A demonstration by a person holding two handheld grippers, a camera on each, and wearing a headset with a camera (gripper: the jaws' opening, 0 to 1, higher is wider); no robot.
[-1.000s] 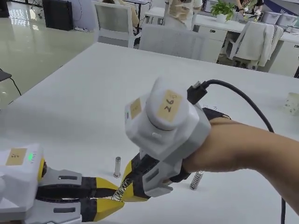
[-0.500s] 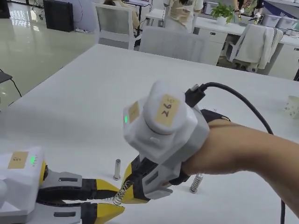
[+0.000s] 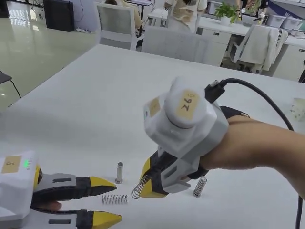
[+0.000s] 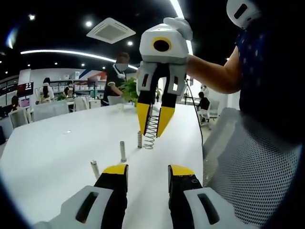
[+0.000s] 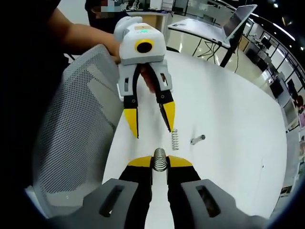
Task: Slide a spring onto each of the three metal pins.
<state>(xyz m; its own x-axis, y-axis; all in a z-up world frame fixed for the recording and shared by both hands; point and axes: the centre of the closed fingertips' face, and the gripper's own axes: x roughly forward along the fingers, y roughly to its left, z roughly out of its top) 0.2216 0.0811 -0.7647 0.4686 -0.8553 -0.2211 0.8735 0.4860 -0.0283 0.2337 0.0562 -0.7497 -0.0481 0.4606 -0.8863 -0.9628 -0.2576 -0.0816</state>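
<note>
White workbench (image 3: 86,95) in an office, right gripper (image 3: 148,183) at lower centre — jaws clamped on a spring (image 3: 138,187), left gripper (image 3: 116,201) lower left — jaws apart, second spring (image 3: 115,199) flat near upright pin (image 3: 119,171).

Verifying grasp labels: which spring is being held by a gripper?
The spring clamped between the right gripper's yellow fingers, off the table; the loose spring lies flat on it.
</note>
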